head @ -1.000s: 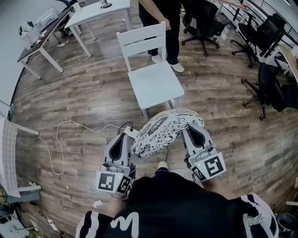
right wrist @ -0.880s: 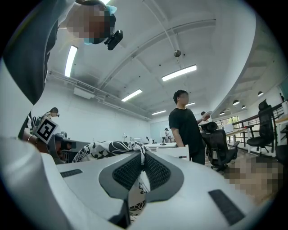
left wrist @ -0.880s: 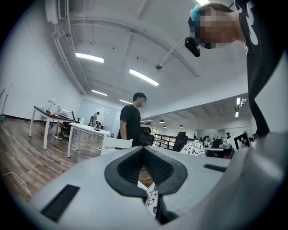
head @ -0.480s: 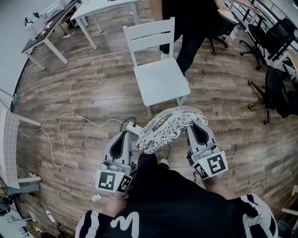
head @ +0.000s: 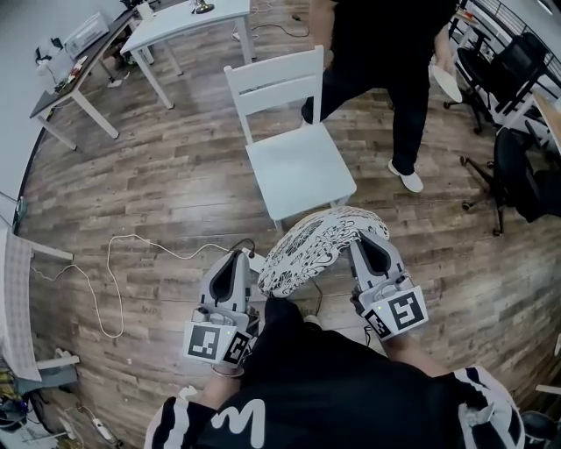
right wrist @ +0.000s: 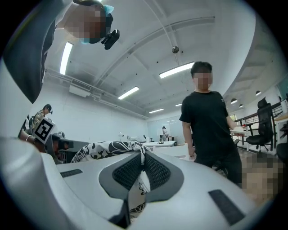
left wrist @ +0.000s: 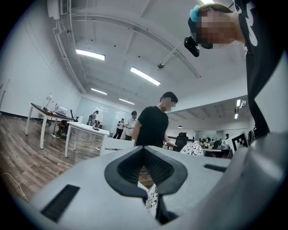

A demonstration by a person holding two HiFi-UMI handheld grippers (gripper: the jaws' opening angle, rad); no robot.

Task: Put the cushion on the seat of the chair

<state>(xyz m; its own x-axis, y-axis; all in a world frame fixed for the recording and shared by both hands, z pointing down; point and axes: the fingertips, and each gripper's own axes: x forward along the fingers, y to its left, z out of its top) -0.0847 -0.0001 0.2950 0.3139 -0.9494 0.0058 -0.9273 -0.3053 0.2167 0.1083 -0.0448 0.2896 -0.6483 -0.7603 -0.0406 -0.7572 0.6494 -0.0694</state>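
I hold a white cushion [head: 317, 249] with a black pattern between both grippers, above the wooden floor. It hangs just in front of the white chair [head: 298, 162], whose seat is bare. My left gripper [head: 246, 260] is shut on the cushion's left edge, and a fold of its fabric [left wrist: 151, 200] shows between the jaws of my left gripper [left wrist: 145, 173]. My right gripper [head: 364, 240] is shut on the right edge. In the right gripper view the cushion [right wrist: 105, 150] bunches out ahead of my right gripper [right wrist: 143, 167]. Both grippers point level.
A person in black [head: 394, 61] stands right behind the chair, at its right. Black office chairs [head: 517, 167] crowd the right side. White tables [head: 188, 19] stand at the back left. A white cable [head: 112, 263] loops over the floor at the left.
Both grippers and the cushion have moved a little closer to the chair. The person behind the chair has stepped to the right.
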